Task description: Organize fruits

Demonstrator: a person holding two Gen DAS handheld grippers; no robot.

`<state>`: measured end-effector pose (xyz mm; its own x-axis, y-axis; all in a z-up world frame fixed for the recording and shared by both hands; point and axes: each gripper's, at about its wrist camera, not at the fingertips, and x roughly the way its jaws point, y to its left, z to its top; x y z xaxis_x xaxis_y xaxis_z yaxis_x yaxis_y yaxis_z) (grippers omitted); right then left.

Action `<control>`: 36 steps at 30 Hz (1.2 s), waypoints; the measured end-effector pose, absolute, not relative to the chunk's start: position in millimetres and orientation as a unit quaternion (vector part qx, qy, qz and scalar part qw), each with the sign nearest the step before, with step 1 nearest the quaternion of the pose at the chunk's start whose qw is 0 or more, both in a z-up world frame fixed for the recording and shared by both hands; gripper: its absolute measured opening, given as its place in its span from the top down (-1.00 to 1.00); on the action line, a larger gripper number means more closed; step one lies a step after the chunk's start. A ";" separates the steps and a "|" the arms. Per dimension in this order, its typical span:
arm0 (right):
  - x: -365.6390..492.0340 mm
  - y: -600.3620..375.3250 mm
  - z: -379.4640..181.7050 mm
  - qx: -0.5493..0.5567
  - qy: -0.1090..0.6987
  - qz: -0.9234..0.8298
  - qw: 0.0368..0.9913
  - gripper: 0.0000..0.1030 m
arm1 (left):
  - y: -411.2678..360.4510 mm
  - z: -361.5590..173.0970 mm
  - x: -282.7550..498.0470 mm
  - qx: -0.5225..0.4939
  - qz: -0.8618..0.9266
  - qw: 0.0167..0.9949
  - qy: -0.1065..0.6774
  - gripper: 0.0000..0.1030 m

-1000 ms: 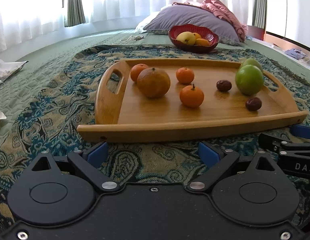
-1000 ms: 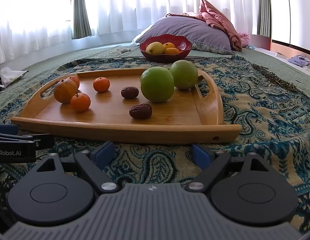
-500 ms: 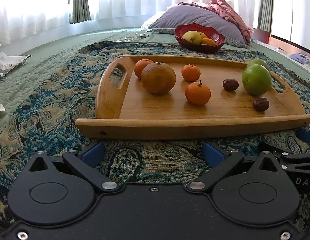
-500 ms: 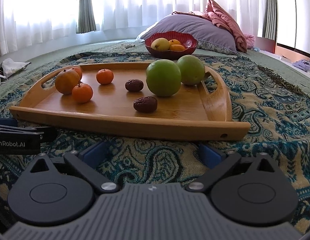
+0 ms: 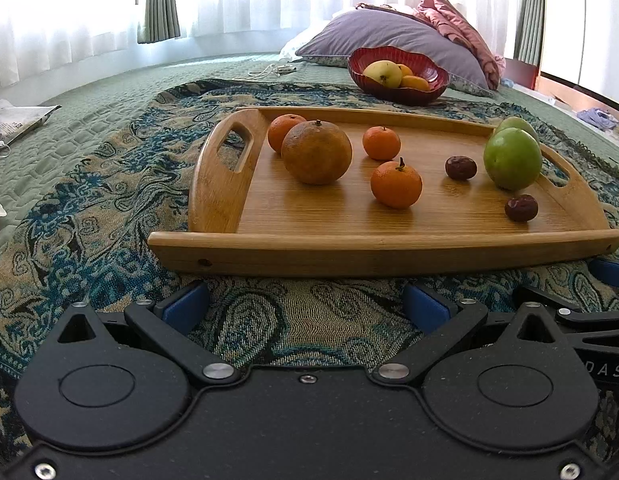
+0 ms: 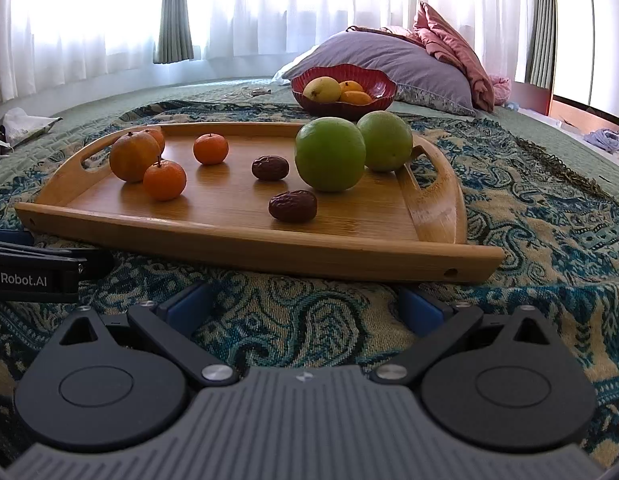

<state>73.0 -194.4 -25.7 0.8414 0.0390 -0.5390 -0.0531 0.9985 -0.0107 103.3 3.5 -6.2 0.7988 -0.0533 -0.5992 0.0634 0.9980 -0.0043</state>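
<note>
- Left gripper (image 5: 305,304): jaws spread wide, holding nothing, low over the patterned throw (image 5: 89,216) just short of the tray's near rim.
- Right gripper (image 6: 305,306): likewise wide apart and empty, beside the left one, facing the tray's right half.
- Paper (image 5: 17,120): crumpled, at far left on the green quilt (image 5: 109,92).
- Curtains (image 5: 157,0): sheer white with green drapes, backlit along the far wall.
- Tray (image 5: 349,256): wooden, with a cut-out handle at each end, lying flat on the throw.
- Big orange (image 5: 316,152): dull and brownish, at the tray's left, with a mandarin (image 5: 283,132) close behind it; whether they touch cannot be told.
- Two more mandarins: one toward the back (image 5: 381,143), one with a stem nearer the front (image 5: 396,184), both apart from the other fruit.
- Dates: one mid-tray (image 6: 270,167), one nearer the front rim (image 6: 292,206), apart from each other.
- Green fruits: front one (image 6: 330,154) and rear one (image 6: 385,140) stand close together at the tray's right end, by the handle.
- Red bowl (image 6: 373,88): beyond the tray on the quilt, holding a yellow fruit (image 6: 322,89) and small orange ones.
- Pillow (image 6: 389,60): grey-purple, behind the bowl, with a pink cloth (image 6: 449,48) heaped on its right side.
- Bluish cloth (image 6: 607,138): at far right, on the bed's edge.
</note>
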 end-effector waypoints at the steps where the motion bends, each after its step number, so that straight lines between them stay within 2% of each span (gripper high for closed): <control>1: 72.9 -194.5 -25.8 -0.012 0.280 0.024 0.960 -1.00 | 3.6 -6.4 103.5 0.007 -0.031 0.948 0.316 -1.00; 36: 71.0 -194.8 -26.5 -0.012 0.277 0.025 0.960 -1.00 | 2.5 -7.4 103.0 0.010 -0.033 0.949 0.314 -1.00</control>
